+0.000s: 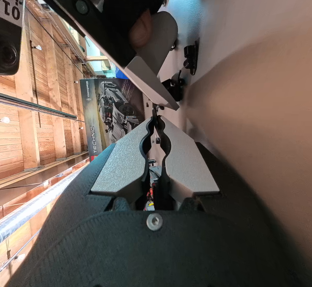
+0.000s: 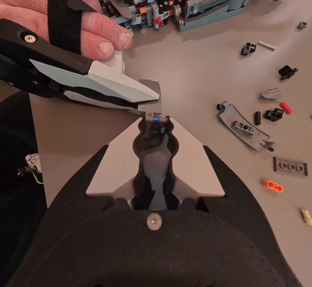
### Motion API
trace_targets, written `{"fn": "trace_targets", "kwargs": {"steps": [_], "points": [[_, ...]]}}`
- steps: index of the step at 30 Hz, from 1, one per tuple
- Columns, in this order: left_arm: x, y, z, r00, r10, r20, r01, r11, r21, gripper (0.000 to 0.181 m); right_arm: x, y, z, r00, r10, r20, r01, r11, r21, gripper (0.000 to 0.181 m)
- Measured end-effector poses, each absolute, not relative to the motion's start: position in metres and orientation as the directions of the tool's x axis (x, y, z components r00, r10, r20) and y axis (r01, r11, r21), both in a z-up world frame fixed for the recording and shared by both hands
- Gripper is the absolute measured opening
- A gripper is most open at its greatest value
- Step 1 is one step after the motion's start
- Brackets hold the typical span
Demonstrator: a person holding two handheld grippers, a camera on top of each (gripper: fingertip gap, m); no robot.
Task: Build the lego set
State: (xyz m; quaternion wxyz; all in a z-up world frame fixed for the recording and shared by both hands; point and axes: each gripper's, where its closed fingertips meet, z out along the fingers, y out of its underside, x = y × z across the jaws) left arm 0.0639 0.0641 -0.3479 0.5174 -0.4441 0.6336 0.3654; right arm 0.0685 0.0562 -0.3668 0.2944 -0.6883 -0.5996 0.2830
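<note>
In the right wrist view my right gripper [image 2: 155, 121] is shut on a small grey connector assembly with a blue pin [image 2: 156, 119]. My left gripper [image 2: 147, 102] reaches in from the left, a hand on it, and is shut on a dark grey panel [image 2: 152, 87] that meets the connector at its lower edge. In the left wrist view, tipped sideways, my left gripper [image 1: 156, 119] pinches the panel edge-on [image 1: 154, 112], and the right gripper [image 1: 170, 106] comes down from the upper left. The part-built grey lego car [image 2: 185, 0] stands at the back of the table.
Loose parts lie on the grey table [image 2: 202, 67] at the right: a curved grey panel [image 2: 244, 127], a grey plate [image 2: 290, 166], an orange connector [image 2: 272, 185], a red pin [image 2: 286, 107] and black connectors. The set's box [image 1: 109, 115] stands against a wooden wall. Both grippers' tips are close together, under 4 cm apart.
</note>
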Motion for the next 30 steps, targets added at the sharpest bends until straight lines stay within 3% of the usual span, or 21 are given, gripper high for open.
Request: {"fn": "trace_targets", "kwargs": {"steps": [15,30], "points": [[0.064,0.071,-0.349,-0.107,-0.162,-0.981,-0.935,0.351,0.044,0.001,0.069,0.057,-0.369,0.033,0.999,0.001,0.745,-0.024,-0.666,0.014],[0.070,0.072,-0.337,-0.036,-0.158,-0.987,-0.932,0.362,-0.024,0.014,0.070,0.058,-0.356,0.020,1.000,-0.023,0.671,-0.030,-0.741,0.014]]}}
